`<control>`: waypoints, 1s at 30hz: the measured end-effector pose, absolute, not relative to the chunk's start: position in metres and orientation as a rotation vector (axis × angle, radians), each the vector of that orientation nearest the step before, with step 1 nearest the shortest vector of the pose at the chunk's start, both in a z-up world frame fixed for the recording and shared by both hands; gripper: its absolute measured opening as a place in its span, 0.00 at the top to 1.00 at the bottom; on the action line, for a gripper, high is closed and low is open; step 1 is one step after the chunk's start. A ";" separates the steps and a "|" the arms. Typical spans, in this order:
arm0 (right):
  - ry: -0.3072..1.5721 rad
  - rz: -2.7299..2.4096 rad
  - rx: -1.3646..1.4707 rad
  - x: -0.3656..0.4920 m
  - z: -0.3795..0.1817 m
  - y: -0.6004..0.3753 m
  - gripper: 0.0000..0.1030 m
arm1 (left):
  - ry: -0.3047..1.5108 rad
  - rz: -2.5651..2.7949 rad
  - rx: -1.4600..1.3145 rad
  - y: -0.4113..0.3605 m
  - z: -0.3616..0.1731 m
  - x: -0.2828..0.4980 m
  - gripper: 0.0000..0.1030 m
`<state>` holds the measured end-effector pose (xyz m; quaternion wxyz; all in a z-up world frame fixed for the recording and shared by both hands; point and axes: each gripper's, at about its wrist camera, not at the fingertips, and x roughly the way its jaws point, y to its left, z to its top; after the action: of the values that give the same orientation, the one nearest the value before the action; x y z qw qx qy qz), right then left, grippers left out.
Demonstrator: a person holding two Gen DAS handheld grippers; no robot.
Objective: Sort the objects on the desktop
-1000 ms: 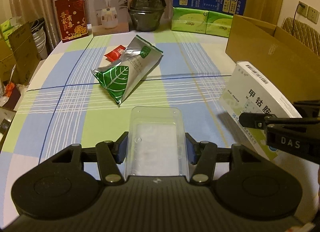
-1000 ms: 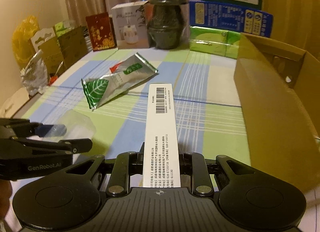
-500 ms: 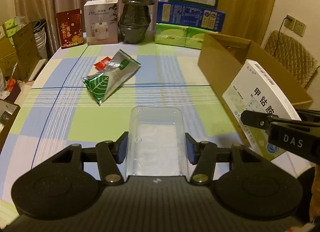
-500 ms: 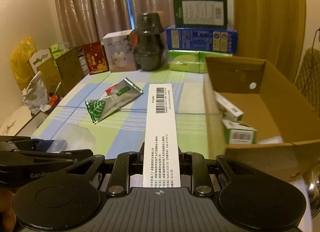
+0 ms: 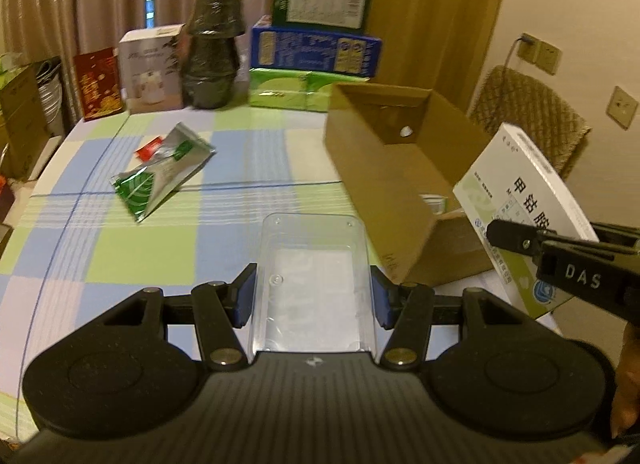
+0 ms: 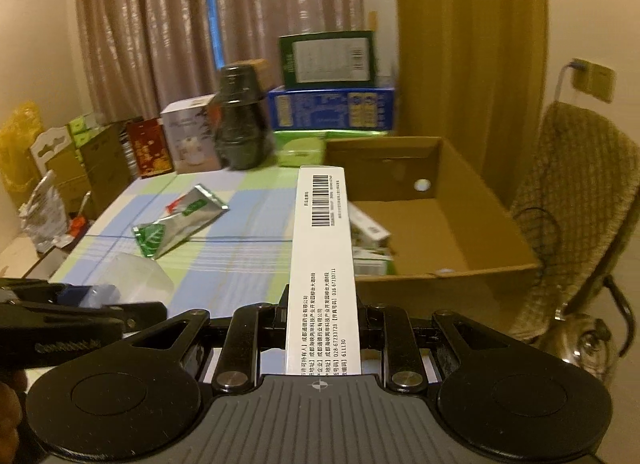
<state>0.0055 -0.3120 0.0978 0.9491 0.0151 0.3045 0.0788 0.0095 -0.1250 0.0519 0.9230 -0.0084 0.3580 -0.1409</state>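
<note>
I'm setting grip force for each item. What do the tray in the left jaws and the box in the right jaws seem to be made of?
The tray: thin clear moulded plastic, glossy; the tablecloth shows through. The box: white printed cardboard, smooth, with sharp folded edges and a barcode.

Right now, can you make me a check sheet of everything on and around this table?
Surface: checked tablecloth, mostly bare.
Job's things: clear plastic tray and white medicine box in the grippers; foil pouch lying flat; cardboard box holding small boxes.
Clutter: cartons and a dark wrapped jar along the far edge.
Grippers: left gripper shut on the tray; right gripper shut on the medicine box.
Cables: one plugged into the wall socket.
Surroundings: curtains, woven chair.
</note>
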 end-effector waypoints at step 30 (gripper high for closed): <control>0.614 0.034 0.082 0.009 0.107 -0.405 0.80 | 0.703 -0.454 0.061 -0.234 0.075 0.027 0.50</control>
<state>0.0089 -0.4053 0.1073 0.9523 0.0405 0.3021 0.0168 0.0271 -0.2340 0.0751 0.9134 0.0297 0.3411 -0.2202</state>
